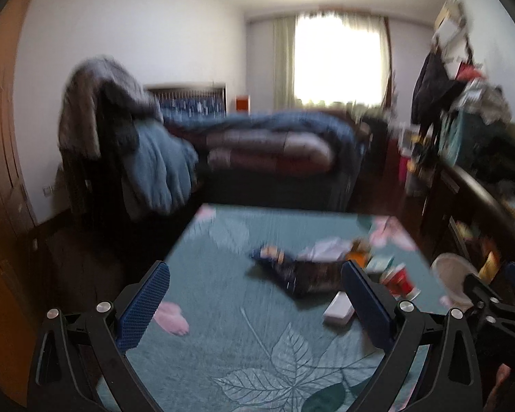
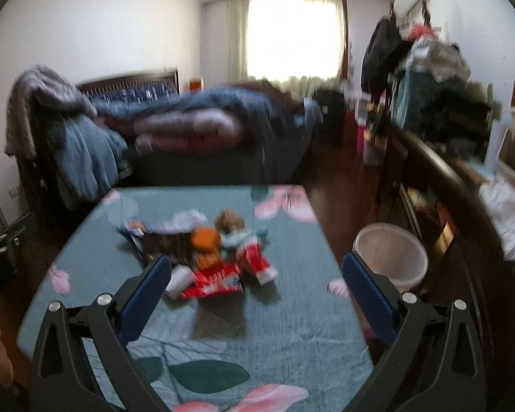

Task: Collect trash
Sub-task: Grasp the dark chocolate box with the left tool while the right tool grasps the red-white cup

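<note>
Both grippers, left gripper (image 1: 255, 304) and right gripper (image 2: 256, 295), spread wide, holding nothing. Trash pile (image 2: 209, 254) untouched mid-surface (image 2: 292, 326); bin (image 2: 389, 257) right looks empty, nothing collected yet

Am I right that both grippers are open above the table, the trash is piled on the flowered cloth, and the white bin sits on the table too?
Not quite: the white bin stands on the floor beside the table, as the right wrist view shows. The rest holds: the left gripper and right gripper are open, and the trash lies on the flowered cloth.
</note>
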The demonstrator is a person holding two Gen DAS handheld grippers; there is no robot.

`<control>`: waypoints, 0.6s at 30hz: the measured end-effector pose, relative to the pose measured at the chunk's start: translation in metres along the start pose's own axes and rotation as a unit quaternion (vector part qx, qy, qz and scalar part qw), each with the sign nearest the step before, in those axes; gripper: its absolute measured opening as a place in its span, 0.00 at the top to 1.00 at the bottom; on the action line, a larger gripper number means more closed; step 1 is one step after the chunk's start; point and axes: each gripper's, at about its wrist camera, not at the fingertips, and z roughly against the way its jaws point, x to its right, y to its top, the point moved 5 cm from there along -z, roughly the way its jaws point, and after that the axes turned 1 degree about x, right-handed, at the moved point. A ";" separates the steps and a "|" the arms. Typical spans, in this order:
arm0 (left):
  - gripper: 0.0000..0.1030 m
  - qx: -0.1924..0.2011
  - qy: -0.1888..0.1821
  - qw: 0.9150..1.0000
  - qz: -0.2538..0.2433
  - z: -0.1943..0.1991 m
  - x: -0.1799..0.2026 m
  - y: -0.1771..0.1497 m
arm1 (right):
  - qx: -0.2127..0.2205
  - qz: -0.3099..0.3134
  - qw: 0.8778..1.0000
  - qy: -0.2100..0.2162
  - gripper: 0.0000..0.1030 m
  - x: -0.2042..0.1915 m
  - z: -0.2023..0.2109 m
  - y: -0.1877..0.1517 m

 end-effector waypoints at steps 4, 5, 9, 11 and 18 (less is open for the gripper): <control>0.04 -0.064 -0.029 0.998 0.005 -0.068 0.009 -0.014 | -0.037 -0.006 0.999 0.011 0.03 0.003 -0.041 -0.013; 0.04 -0.077 -0.038 0.996 0.007 -0.083 0.013 -0.016 | -0.041 -0.008 0.999 0.014 0.03 0.004 -0.049 -0.015; 0.04 -0.104 -0.067 0.992 0.015 -0.119 0.031 -0.019 | -0.055 -0.007 0.998 0.015 0.03 0.007 -0.073 -0.020; 0.04 -0.112 -0.078 0.991 0.018 -0.132 0.046 -0.020 | -0.062 -0.010 0.998 0.017 0.03 0.010 -0.084 -0.023; 0.04 -0.142 -0.038 0.989 -0.024 -0.178 0.092 -0.031 | -0.080 -0.032 0.996 0.025 0.03 0.023 -0.101 -0.028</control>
